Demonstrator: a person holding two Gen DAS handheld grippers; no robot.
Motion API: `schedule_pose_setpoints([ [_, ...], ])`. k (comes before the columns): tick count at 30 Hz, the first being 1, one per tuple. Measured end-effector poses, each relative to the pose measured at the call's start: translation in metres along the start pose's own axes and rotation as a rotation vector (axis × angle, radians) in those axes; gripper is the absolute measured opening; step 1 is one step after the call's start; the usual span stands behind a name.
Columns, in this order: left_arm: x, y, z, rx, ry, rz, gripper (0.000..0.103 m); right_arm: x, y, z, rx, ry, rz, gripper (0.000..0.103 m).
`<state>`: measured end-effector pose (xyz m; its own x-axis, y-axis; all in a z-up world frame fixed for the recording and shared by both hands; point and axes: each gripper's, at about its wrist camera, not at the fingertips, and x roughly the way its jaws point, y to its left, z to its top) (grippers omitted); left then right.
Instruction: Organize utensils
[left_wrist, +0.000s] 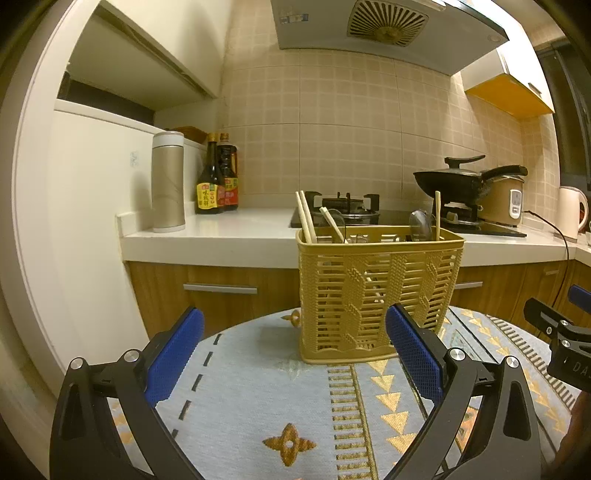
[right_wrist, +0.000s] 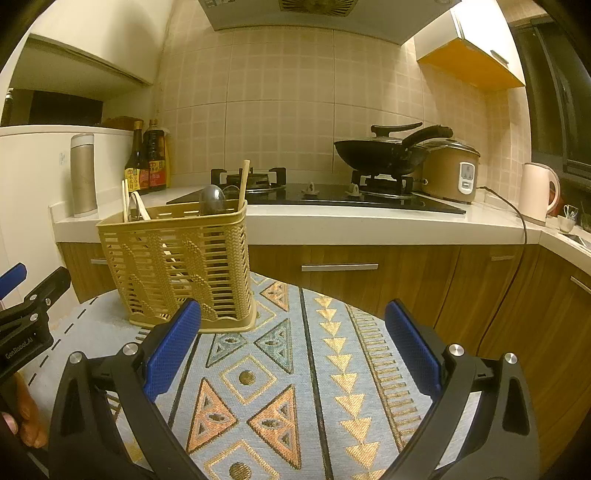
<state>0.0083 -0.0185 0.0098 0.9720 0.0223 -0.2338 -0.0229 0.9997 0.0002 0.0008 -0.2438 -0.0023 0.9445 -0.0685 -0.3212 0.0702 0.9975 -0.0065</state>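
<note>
A tan plastic utensil basket (left_wrist: 376, 291) (right_wrist: 181, 266) stands upright on a round table with a patterned blue cloth (left_wrist: 273, 398) (right_wrist: 295, 369). Wooden chopsticks (left_wrist: 305, 218) (right_wrist: 243, 182) and metal spoons (left_wrist: 420, 225) (right_wrist: 212, 199) stick up out of it. My left gripper (left_wrist: 293, 332) is open just in front of the basket, nothing between its blue pads. My right gripper (right_wrist: 293, 332) is open to the right of the basket, also holding nothing. Each gripper shows at the edge of the other's view.
Behind the table runs a white counter (left_wrist: 221, 236) (right_wrist: 369, 221) with a thermos (left_wrist: 168, 182), sauce bottles (left_wrist: 218, 177), a gas stove with a black wok (right_wrist: 380, 155), a rice cooker (right_wrist: 450, 170) and a kettle (right_wrist: 537, 194). A hand (right_wrist: 27, 421) shows at the lower left.
</note>
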Motion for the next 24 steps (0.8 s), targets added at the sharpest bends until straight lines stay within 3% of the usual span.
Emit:
schedule_pose_setpoints([
  [24, -0.0015, -0.0018, -0.0001, 0.005, -0.001, -0.013, 0.095, -0.0001, 0.0002, -0.0003, -0.001, 0.004, -0.001, 0.095],
])
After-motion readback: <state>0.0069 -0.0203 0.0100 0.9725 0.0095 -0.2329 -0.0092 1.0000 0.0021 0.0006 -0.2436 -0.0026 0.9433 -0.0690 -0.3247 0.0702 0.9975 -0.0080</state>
